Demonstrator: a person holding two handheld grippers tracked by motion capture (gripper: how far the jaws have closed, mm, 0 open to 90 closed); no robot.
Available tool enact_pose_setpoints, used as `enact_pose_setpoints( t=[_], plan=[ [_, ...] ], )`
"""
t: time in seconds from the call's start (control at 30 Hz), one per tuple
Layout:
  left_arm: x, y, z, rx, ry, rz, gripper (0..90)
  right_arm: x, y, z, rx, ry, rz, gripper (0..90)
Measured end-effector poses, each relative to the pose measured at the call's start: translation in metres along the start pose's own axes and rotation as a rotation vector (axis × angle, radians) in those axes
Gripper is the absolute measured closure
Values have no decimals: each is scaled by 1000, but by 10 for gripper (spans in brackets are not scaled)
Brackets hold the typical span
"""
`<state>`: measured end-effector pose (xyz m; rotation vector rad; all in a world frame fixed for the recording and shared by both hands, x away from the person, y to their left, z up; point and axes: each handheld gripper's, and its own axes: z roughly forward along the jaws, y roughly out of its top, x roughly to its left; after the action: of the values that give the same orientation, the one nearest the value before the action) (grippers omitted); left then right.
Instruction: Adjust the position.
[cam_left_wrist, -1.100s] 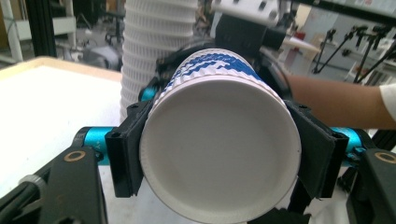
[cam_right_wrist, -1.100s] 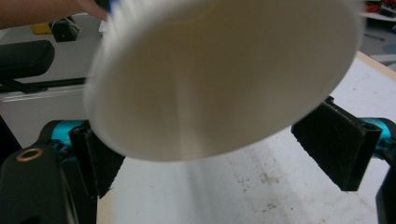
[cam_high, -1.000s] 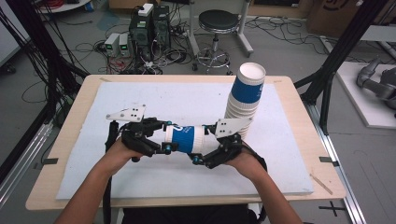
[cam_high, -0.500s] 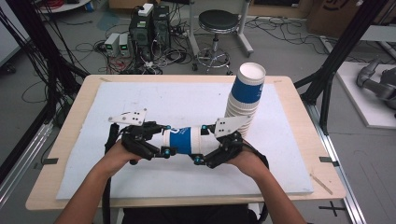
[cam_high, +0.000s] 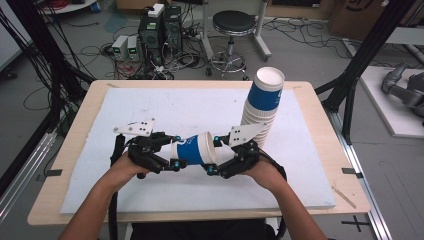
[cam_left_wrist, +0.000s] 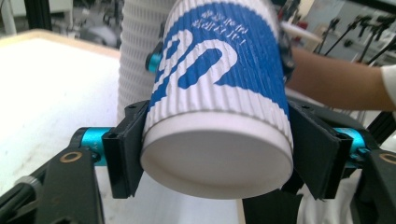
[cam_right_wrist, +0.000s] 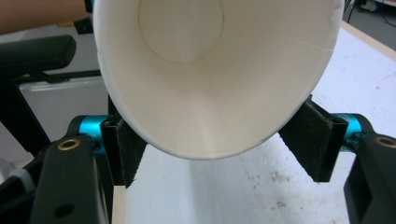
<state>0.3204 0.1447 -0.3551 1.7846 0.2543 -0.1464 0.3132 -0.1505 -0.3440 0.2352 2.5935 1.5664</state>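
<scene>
Above the desk (cam_high: 150, 107) we grip one blue cup (cam_high: 196, 149) lying sideways, left tool (cam_high: 172, 151) easing around its base, right tool (cam_high: 214, 155) just closed on its rim.

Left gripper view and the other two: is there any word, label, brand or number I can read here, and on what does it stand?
No text can be read for certain.
Blue-and-white ribbed paper cup: one line of small white characters near its top, upside down and too blurred to read; below it a large white logo shape, not letters.
Leaning stack of ribbed paper cups: white marks on its blue top cup, too small to read.
</scene>
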Motion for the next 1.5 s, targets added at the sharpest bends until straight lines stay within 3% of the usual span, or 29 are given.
enact_pose_setpoints(
  t=[0.13, 0.27, 0.43, 0.5, 0.63, 0.67, 0.7, 0.77, 0.83, 0.93, 1.03, 1.4, 1.5],
  plan=[
    [-1, -2, 2, 44, -5, 25, 285, 1, 0, -2, 27, 18, 11, 292],
    [0, -4, 2, 52, -10, 16, 287, 1, -1, -1, 35, 31, 12, 297],
    [-1, -5, 4, 86, 15, 13, 277, 0, -1, 0, 32, 36, 11, 311],
    [-1, -6, 2, 68, 8, 18, 283, 0, -1, 0, 33, 39, 17, 309],
    [1, -7, -1, 16, -5, 13, 292, 2, 1, -2, -29, 15, 15, 269],
    [1, -8, -1, 4, -5, 7, 292, 2, 2, -3, -43, 24, 42, 246],
    [1, -8, -3, -5, -6, 2, 292, 0, 2, -4, -79, 19, 26, 235],
    [1, -9, -4, -17, -8, -5, 292, 0, 1, -8, -106, 25, 51, 229],
    [1, -10, -4, -7, -10, 0, 292, 0, 1, -11, -120, 43, 101, 209],
    [0, -10, 1, 32, -9, 9, 292, -1, 1, -12, -166, 63, 134, 177],
    [-1, -11, 6, 58, -11, 15, 293, -1, 2, -9, -171, 71, 147, 168],
    [-4, -7, 12, 102, 31, 33, 294, -1, 8, -14, -124, 48, 84, 248],
    [-8, -4, 16, 140, 87, 53, 258, -1, 9, -15, -107, 32, 74, 248]
  ],
)
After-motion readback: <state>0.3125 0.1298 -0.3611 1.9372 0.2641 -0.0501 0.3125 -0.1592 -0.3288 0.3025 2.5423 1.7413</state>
